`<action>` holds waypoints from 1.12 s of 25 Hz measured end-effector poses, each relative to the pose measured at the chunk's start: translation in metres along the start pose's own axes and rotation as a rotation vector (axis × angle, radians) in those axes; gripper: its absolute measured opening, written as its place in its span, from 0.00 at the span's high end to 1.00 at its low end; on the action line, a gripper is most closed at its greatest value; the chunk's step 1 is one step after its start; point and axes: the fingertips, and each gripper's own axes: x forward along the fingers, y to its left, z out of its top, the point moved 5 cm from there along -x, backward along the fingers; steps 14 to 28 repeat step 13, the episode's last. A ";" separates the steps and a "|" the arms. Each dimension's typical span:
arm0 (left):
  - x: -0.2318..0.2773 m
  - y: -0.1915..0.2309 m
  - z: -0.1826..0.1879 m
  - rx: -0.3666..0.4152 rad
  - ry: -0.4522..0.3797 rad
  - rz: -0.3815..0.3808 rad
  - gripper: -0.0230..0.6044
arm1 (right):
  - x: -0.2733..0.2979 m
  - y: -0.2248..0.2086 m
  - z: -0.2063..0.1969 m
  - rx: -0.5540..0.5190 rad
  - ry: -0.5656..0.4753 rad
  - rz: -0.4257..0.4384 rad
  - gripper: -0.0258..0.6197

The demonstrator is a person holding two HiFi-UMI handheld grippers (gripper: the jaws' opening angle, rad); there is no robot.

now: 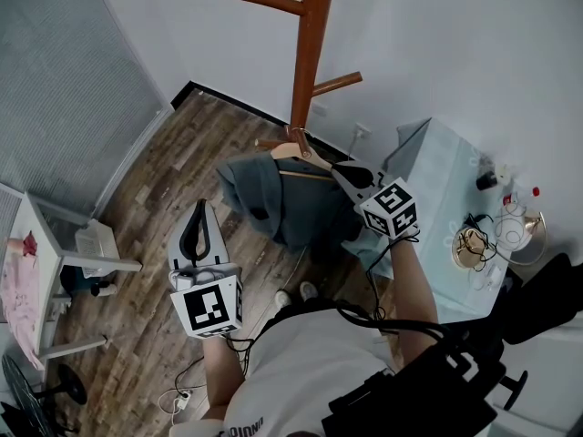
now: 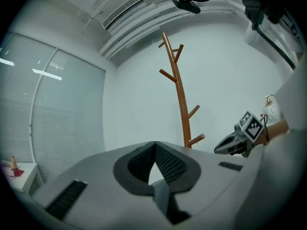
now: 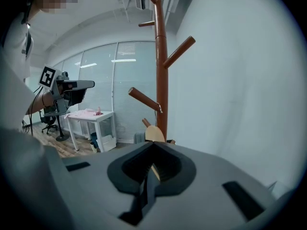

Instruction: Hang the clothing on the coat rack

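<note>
Nearest, low in the head view, the left gripper (image 1: 199,209) is held out over the wood floor (image 1: 173,153), its jaws closed together on nothing. Further up and to the right, the right gripper (image 1: 341,170) is clenched on one end of a wooden hanger (image 1: 301,156). A dark grey garment (image 1: 253,186) hangs from that hanger, close to the lower pegs of the brown coat rack (image 1: 308,53). Whether the hook sits on a peg is unclear. A pale blue table (image 1: 437,180) stands to the right.

White walls (image 1: 455,35) and a blind-covered window (image 1: 64,71) enclose a wood-plank floor (image 1: 164,162) holding a white table (image 1: 43,253).
</note>
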 end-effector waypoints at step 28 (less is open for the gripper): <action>0.002 -0.002 -0.001 -0.001 0.003 0.003 0.94 | 0.002 -0.003 -0.002 -0.016 0.016 -0.001 0.93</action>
